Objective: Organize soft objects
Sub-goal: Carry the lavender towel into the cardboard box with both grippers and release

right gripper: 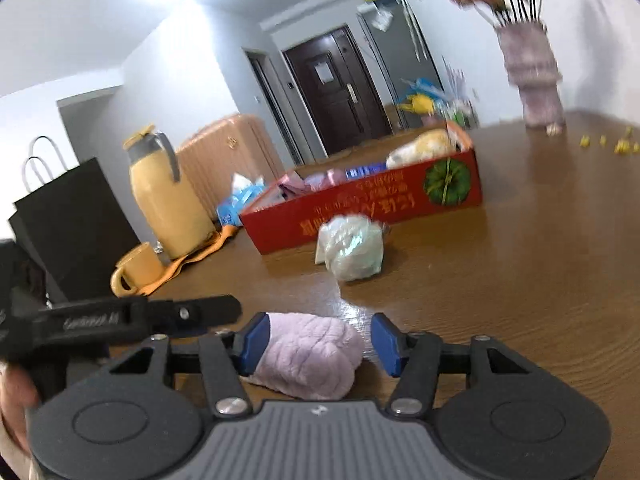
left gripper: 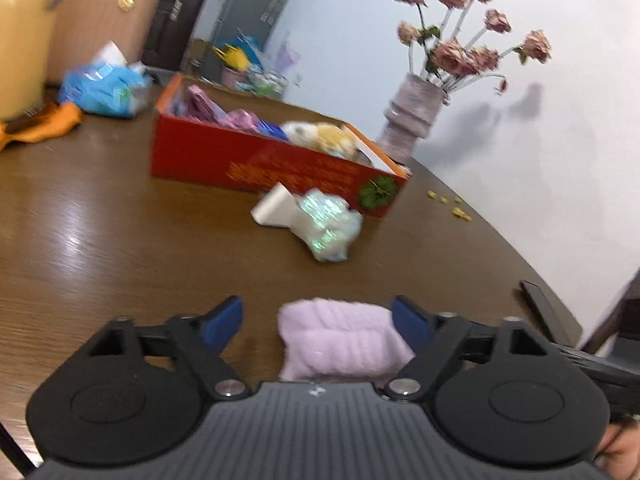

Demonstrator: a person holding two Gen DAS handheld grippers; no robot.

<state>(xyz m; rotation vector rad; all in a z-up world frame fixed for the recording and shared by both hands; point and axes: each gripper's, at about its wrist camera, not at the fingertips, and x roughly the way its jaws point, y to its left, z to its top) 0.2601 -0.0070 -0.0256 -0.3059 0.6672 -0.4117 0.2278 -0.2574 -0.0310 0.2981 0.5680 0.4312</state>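
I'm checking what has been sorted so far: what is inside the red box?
The red box holds a cream-and-tan plush toy, pink packets and something blue. Its front wall hides whatever lies lower down.

On the table (left gripper: 100,240) a folded cloth (left gripper: 344,340) lies nearest, between the fingers of the left gripper (left gripper: 318,322) and, in the right wrist view, between those of the right gripper (right gripper: 316,340), touching its left pad. Farther on lies a wrapped bundle (right gripper: 354,252), just in front of an open box (right gripper: 360,216). In the box a plush toy (right gripper: 420,146) lies at the end nearer the vase (left gripper: 412,116), packets (left gripper: 208,106) at the other end. The vase stands behind the box by the wall. Left of the box stand a jug (right gripper: 168,200), a cup (right gripper: 138,268) before it, and a paper bag (right gripper: 72,224) farthest left.
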